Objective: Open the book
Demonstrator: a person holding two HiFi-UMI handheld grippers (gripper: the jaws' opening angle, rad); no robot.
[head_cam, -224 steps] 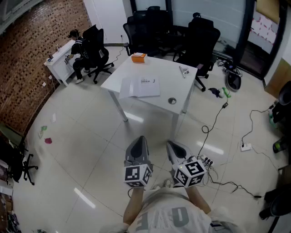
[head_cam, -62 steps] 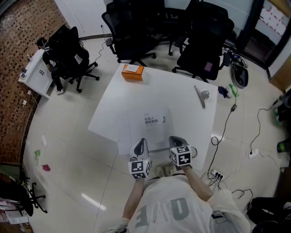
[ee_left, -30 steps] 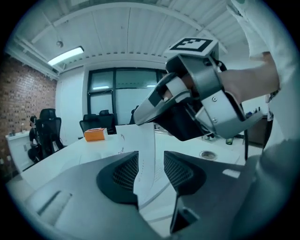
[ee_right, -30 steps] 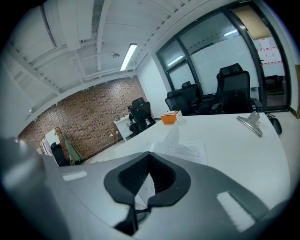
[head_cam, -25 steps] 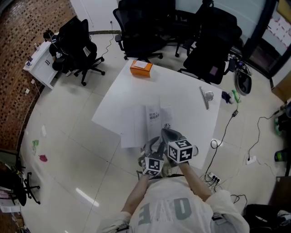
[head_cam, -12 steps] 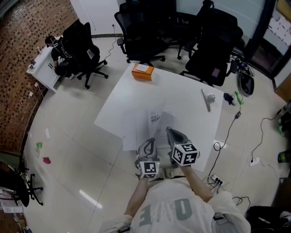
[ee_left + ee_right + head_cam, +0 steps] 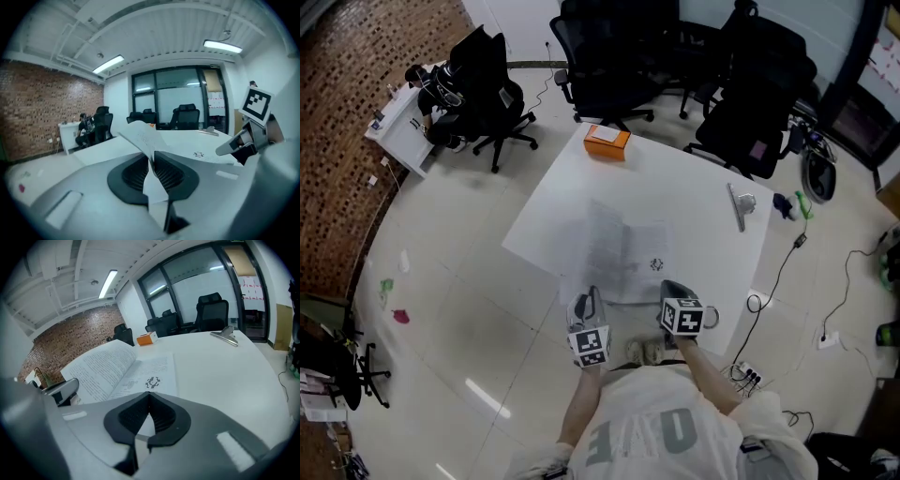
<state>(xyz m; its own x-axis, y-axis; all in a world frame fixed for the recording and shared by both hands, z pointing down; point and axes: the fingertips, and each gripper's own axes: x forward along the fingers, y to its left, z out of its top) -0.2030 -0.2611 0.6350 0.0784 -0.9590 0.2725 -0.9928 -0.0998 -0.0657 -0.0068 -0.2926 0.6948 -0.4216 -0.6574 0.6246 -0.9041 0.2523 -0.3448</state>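
Left tongs [image 7: 592,294]: jaws just eased slightly apart, page [image 7: 143,136] still between the pads. Right tongs [image 7: 667,285], just beside: jaws together, empty. Left forearm [image 7: 578,408] and right forearm [image 7: 705,378] reach forward behind them.

Office, open-plan, meeting corner.

- White desk [image 7: 694,202] stands free in the room, with black swivel chairs [image 7: 609,66] crowded along its far side.
- On the desk: an open book [image 7: 623,248] of printed text and a large metal clip [image 7: 739,204].
- Left of me, a person [image 7: 431,84] sits at a small white side desk [image 7: 398,136] against a brick wall [image 7: 337,141].
- Glass partition [image 7: 178,98] with dark frames closes the far end.
- Strip lights [image 7: 108,64] hang on a bare white ceiling with exposed ducts.
- Glossy pale tile floor [image 7: 459,281]. Loose cables [image 7: 787,272] and a power strip [image 7: 741,377] lie on it to my right.
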